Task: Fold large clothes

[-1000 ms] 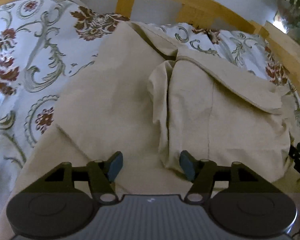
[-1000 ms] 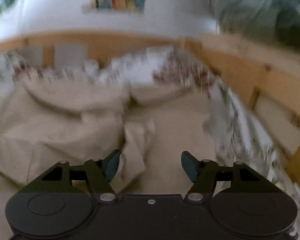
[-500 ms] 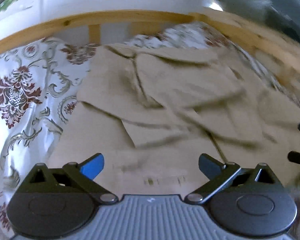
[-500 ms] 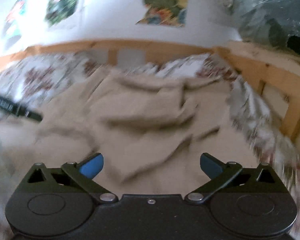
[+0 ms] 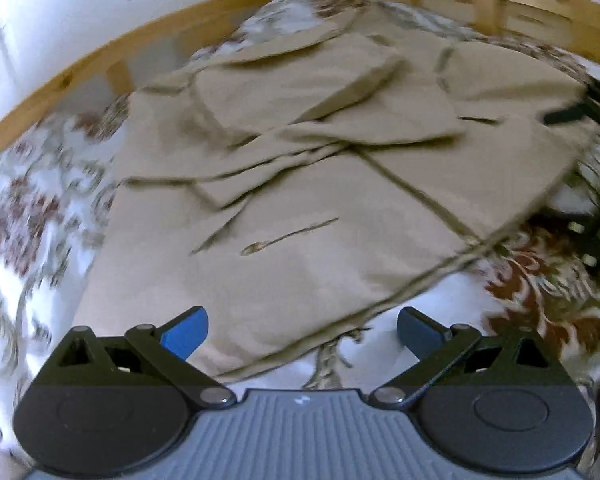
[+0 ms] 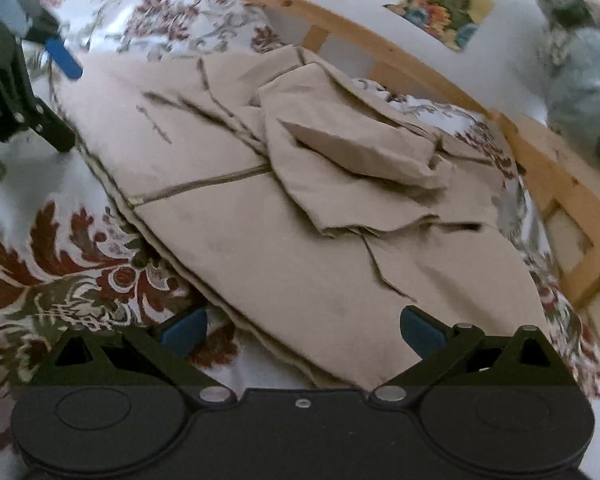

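A large beige zip-front jacket (image 5: 300, 248) lies spread on the bed, with both sleeves folded in over its upper part. In the right wrist view the same jacket (image 6: 268, 232) shows its zip running to the near hem. My left gripper (image 5: 302, 332) hovers open over the hem's near edge, with nothing between its blue pads. My right gripper (image 6: 302, 330) is open too, above the hem further along, and holds nothing. The left gripper (image 6: 60, 56) also shows at the upper left of the right wrist view.
A white bedspread (image 6: 72, 280) with red and green floral print covers the bed under the jacket. A wooden bed rail (image 5: 100, 60) runs along the far side and another rail (image 6: 560, 184) on the right. Behind the rails is a white wall with a colourful picture (image 6: 448, 4).
Both grippers have spread wide and pulled back from the folded sleeves to the jacket's near hem. Each view has rolled, so the jacket now appears whole with both sleeves lying folded.
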### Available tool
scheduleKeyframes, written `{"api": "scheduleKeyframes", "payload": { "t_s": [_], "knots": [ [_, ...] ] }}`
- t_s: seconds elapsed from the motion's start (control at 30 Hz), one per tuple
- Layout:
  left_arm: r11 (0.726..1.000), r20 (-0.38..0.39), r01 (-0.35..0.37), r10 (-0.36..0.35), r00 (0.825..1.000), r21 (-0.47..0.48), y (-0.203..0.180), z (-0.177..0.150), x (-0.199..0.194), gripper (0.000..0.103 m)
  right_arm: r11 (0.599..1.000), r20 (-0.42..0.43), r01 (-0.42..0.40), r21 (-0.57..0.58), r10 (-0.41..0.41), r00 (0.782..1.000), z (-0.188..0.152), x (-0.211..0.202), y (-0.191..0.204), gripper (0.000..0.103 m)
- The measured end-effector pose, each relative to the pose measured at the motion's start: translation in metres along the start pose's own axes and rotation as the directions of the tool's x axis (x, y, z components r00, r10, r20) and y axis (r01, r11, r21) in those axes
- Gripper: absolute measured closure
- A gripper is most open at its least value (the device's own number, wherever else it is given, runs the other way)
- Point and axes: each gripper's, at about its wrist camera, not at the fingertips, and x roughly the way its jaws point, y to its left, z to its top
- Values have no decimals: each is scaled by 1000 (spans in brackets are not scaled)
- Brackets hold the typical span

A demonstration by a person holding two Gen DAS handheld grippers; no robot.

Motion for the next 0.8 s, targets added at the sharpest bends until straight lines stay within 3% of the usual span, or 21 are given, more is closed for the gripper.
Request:
{"api": "scheduleKeyframes", "payload": {
  "t_s": [0.13,0.2,0.27,0.33,0.47,0.53,0.63,0.67,0.7,0.73,0.8],
  "knots": [
    [994,27,13,-16,999,108,-16,-5,2,1,999,51,34,-16,-33,998,5,7,8,3],
    [990,30,7,-12,999,141,-21,-8,4,1,999,82,31,10,-32,996,9,6,4,17],
    [990,41,0,-6,999,144,-21,-8,5,1,999,110,-4,47,-1,994,16,1,-1,54],
    [991,54,-22,15,998,130,-16,-5,6,2,997,153,-17,74,5,988,25,-5,-5,78],
    [983,48,-148,144,988,106,3,-1,7,18,984,210,-37,176,-1,978,42,-13,-21,85],
    [973,17,-227,226,974,49,19,1,7,27,976,220,-40,214,-8,976,47,-14,-30,85],
    [961,12,-276,276,961,-38,45,1,3,40,972,220,-39,230,-13,975,49,-15,-36,85],
    [958,12,-279,280,960,-60,52,1,3,51,972,218,-35,233,-17,976,48,-15,-36,85],
    [957,9,-281,282,959,-70,57,1,3,77,971,213,-32,237,-19,977,47,-15,-35,85],
    [955,1,-284,285,958,-79,61,1,4,84,969,204,-25,246,-26,979,46,-16,-34,84],
    [956,-6,-274,275,961,-105,66,1,6,84,961,176,1,277,-52,983,39,-17,-27,74]
  ]
}}
